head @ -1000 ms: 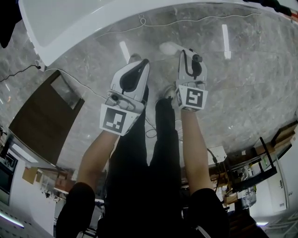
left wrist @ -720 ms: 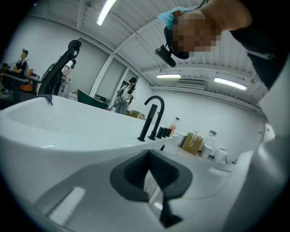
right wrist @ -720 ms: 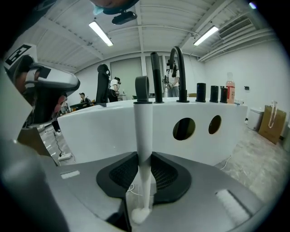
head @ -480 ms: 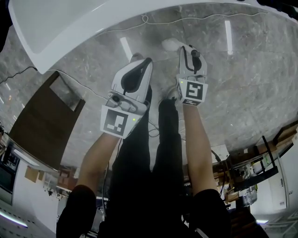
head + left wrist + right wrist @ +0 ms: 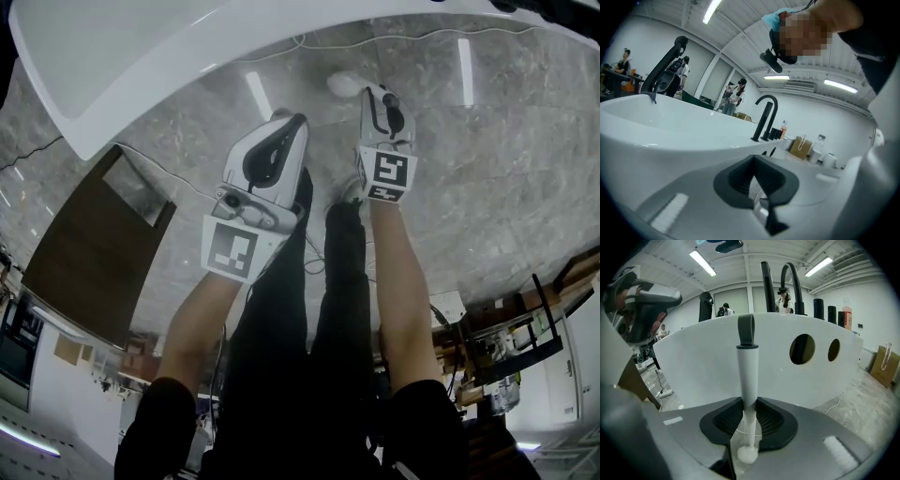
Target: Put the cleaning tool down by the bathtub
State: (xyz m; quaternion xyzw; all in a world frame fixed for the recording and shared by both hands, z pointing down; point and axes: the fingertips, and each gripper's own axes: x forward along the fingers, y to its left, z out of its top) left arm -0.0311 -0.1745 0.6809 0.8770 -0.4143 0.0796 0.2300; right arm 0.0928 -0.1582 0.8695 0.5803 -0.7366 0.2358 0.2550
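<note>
Risk: my right gripper (image 5: 749, 404) clamps the cleaning tool (image 5: 748, 376), its looped end toward the bathtub (image 5: 708, 366), my left gripper (image 5: 757, 180) closed on nothing; if I release before it rests on the floor (image 5: 506, 187) beside the bathtub, I'd expect a drop and bounce.
</note>
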